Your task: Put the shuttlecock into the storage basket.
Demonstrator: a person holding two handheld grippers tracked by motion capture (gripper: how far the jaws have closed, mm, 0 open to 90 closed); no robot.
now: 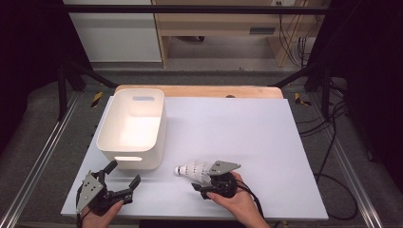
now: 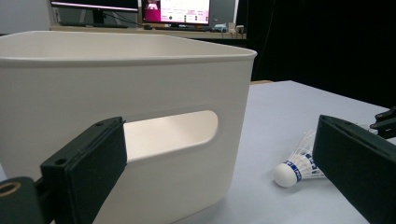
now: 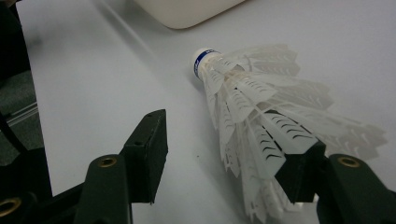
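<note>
A white feather shuttlecock (image 1: 192,169) with a blue band on its cork lies on its side on the white table sheet (image 1: 252,128), cork pointing left. My right gripper (image 1: 199,179) is at its feather end. In the right gripper view the shuttlecock (image 3: 252,88) rests against the right jaw, while the left jaw stands apart from the feathers, so the right gripper (image 3: 229,149) is open. My left gripper (image 1: 124,173) sits at the front left, open and empty, just before the white bin (image 1: 133,161). In the left gripper view, my left gripper (image 2: 219,172) faces the bin (image 2: 140,84), with the shuttlecock (image 2: 296,168) to its right.
The bin is an open-topped tub with a handle slot (image 2: 177,133) in its near wall, and nothing shows inside it. A wooden table edge (image 1: 199,90) runs behind the sheet. Black frame struts and cables stand at both sides.
</note>
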